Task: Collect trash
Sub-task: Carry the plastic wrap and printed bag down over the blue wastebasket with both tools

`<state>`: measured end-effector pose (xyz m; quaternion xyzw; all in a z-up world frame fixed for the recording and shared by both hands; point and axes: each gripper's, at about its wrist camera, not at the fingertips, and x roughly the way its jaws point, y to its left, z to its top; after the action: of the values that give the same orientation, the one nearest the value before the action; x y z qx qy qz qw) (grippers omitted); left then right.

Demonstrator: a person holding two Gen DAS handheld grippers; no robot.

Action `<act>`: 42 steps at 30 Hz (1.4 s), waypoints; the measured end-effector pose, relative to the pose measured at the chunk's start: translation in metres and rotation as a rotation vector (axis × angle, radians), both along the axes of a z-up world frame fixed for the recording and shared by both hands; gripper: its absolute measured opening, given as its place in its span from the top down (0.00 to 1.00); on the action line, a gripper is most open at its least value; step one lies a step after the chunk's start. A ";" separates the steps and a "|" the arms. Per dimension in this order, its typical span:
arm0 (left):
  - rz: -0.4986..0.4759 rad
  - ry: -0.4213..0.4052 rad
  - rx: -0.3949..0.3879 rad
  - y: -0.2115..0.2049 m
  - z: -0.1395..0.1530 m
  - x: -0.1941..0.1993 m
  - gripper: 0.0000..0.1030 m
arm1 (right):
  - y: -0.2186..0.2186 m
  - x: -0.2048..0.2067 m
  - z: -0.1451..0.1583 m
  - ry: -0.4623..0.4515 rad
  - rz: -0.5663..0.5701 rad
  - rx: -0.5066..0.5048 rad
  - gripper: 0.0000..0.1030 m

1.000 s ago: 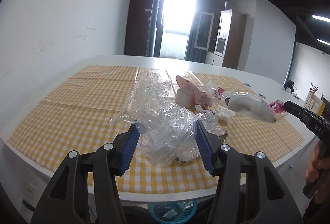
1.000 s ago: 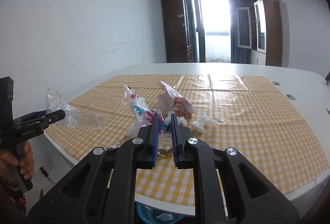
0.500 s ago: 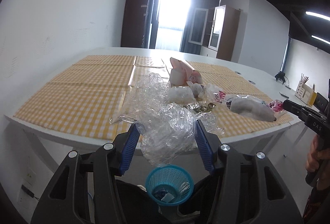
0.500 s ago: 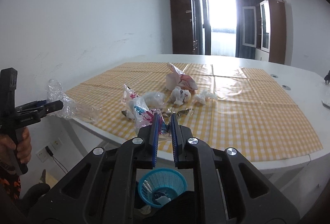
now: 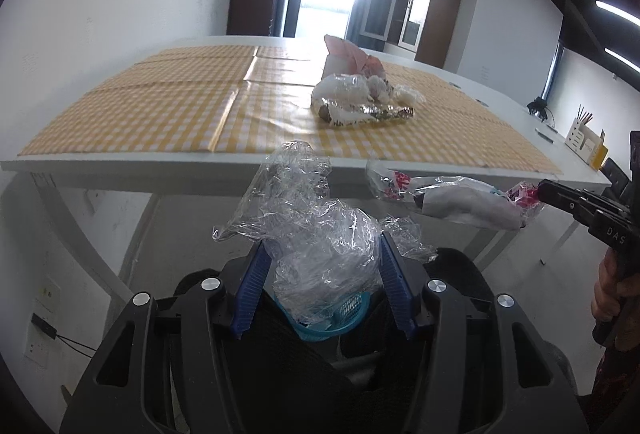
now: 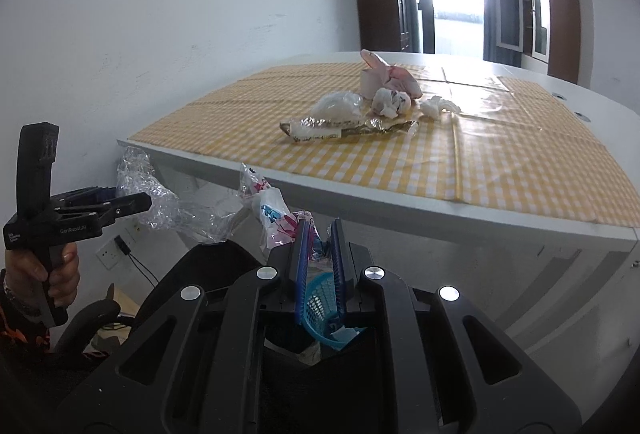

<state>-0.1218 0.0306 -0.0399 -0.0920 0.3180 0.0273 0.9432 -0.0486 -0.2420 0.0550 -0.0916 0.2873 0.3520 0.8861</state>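
Carrying step, drop not yet made. Left gripper clamped on crumpled clear plastic film; right gripper pinched tight on printed white snack wrapper. Both loads off the table edge, above small blue mesh basket on the floor. Next, probably: centre over basket, release. Film bulky, springy, likely to cling.

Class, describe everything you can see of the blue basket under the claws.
The blue basket is a small round plastic bin with latticed walls, seen in both wrist views. It stands below the table's near edge, mostly hidden by the claws and the crumpled clear plastic above it. Pale scraps lie inside. What it rests on is unclear.
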 end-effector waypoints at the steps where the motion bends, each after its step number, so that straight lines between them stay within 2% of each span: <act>1: -0.003 0.014 -0.001 -0.001 -0.007 0.000 0.48 | 0.002 0.001 -0.005 0.009 0.002 -0.008 0.90; 11: -0.017 0.175 -0.028 0.001 -0.076 0.041 0.48 | 0.028 0.028 -0.074 0.144 -0.011 -0.089 0.90; 15: -0.028 0.250 -0.029 -0.003 -0.107 0.070 0.48 | 0.034 0.053 -0.116 0.234 -0.051 -0.128 0.90; 18: -0.041 0.312 0.000 -0.008 -0.135 0.093 0.48 | 0.041 0.073 -0.152 0.300 -0.087 -0.171 0.90; 24: -0.037 0.399 -0.009 -0.004 -0.185 0.133 0.48 | 0.048 0.100 -0.206 0.419 -0.143 -0.226 0.90; 30: -0.046 0.462 0.000 0.000 -0.224 0.165 0.48 | 0.060 0.130 -0.242 0.485 -0.201 -0.264 0.90; 34: -0.024 0.509 -0.068 0.010 -0.241 0.183 0.48 | 0.072 0.150 -0.262 0.528 -0.241 -0.264 0.90; 42: 0.017 0.589 -0.121 0.015 -0.270 0.207 0.48 | 0.089 0.187 -0.303 0.578 -0.298 -0.322 0.90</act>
<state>0.0855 0.0455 -0.3104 -0.1391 0.5780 0.0417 0.8030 0.1383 -0.1530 -0.2479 -0.0840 0.5878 0.1808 0.7841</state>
